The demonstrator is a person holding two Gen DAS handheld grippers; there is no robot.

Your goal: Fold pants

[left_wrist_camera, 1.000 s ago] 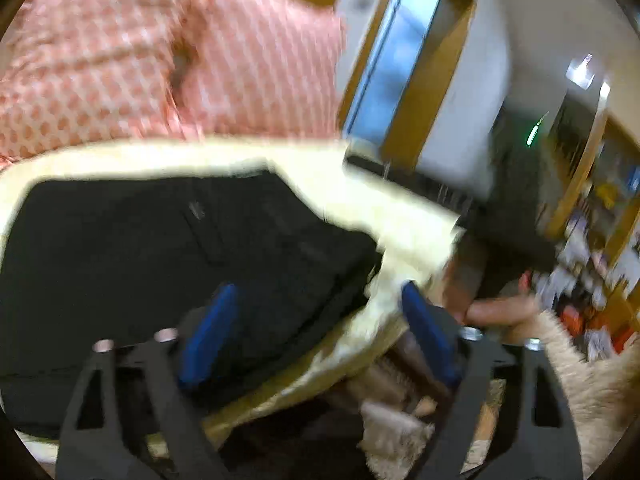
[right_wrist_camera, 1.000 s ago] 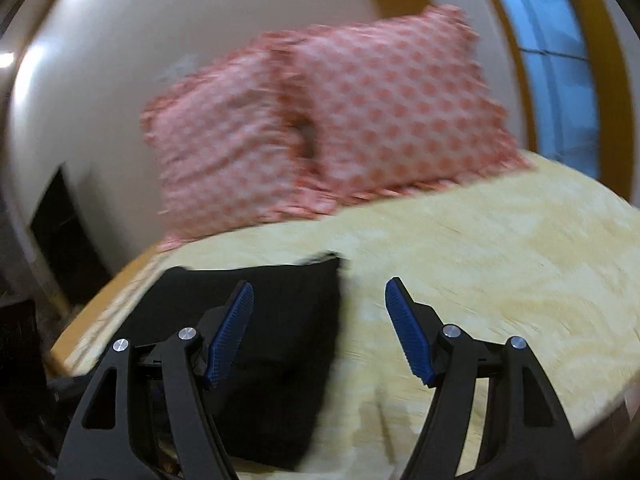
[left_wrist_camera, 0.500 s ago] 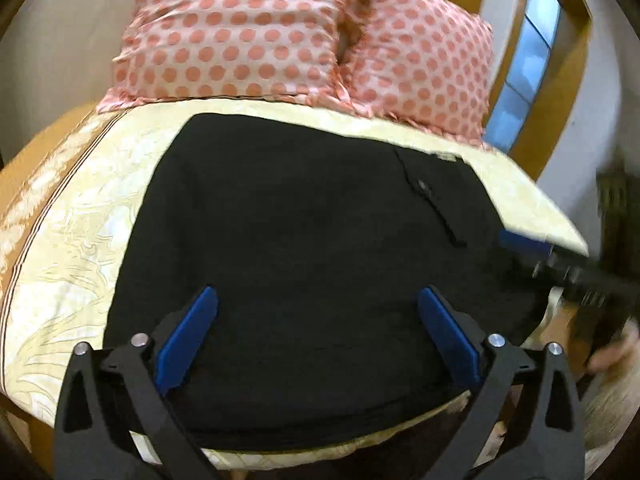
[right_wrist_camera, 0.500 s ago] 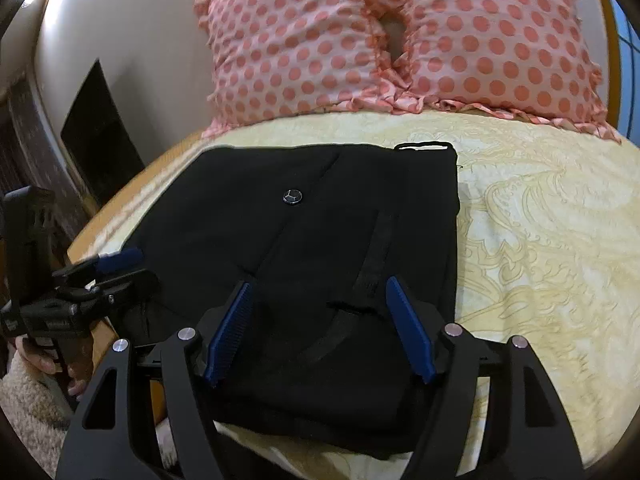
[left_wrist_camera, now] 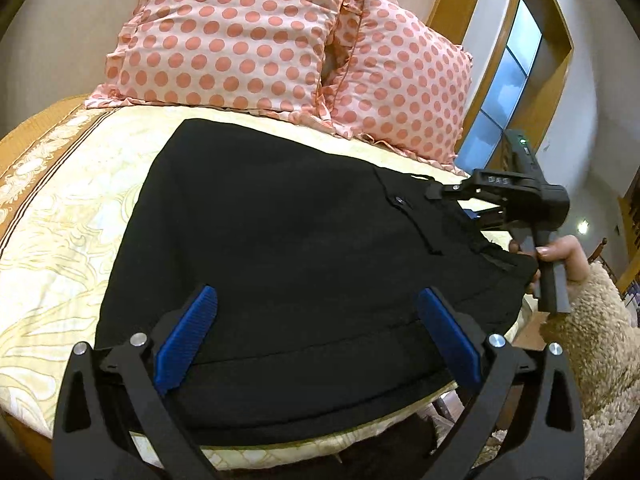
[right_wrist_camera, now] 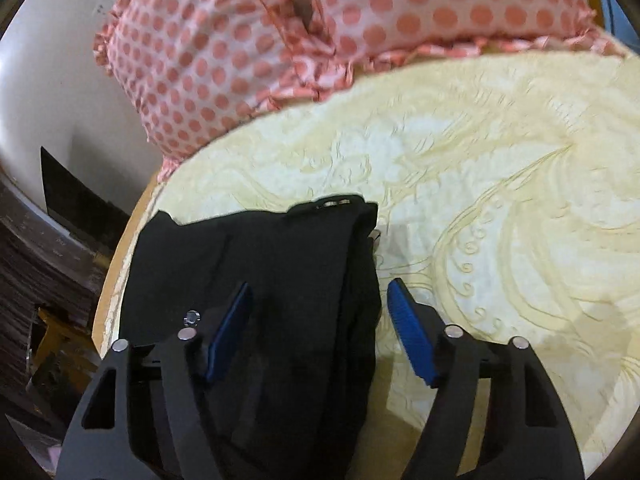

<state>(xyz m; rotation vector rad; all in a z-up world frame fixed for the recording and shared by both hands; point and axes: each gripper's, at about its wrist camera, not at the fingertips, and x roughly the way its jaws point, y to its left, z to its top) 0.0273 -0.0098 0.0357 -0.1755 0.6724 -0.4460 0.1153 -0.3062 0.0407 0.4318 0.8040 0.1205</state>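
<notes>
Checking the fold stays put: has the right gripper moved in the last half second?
Yes. The right gripper has advanced toward the dotted pillows, over the pants' right edge.

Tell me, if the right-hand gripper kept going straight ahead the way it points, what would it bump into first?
Most likely the black pants: the open right gripper straddles their edge on the bedspread. The polka-dot pillows lie farther on; depth is hard to judge.

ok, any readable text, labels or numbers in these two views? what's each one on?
"DAS": raised letters on the black body of the right gripper, seen in the left wrist view; there may be more letters, too small to tell.
Button on the black pants: any marking too small to read.
Pillows and bedspread: pattern only, no text.
</notes>
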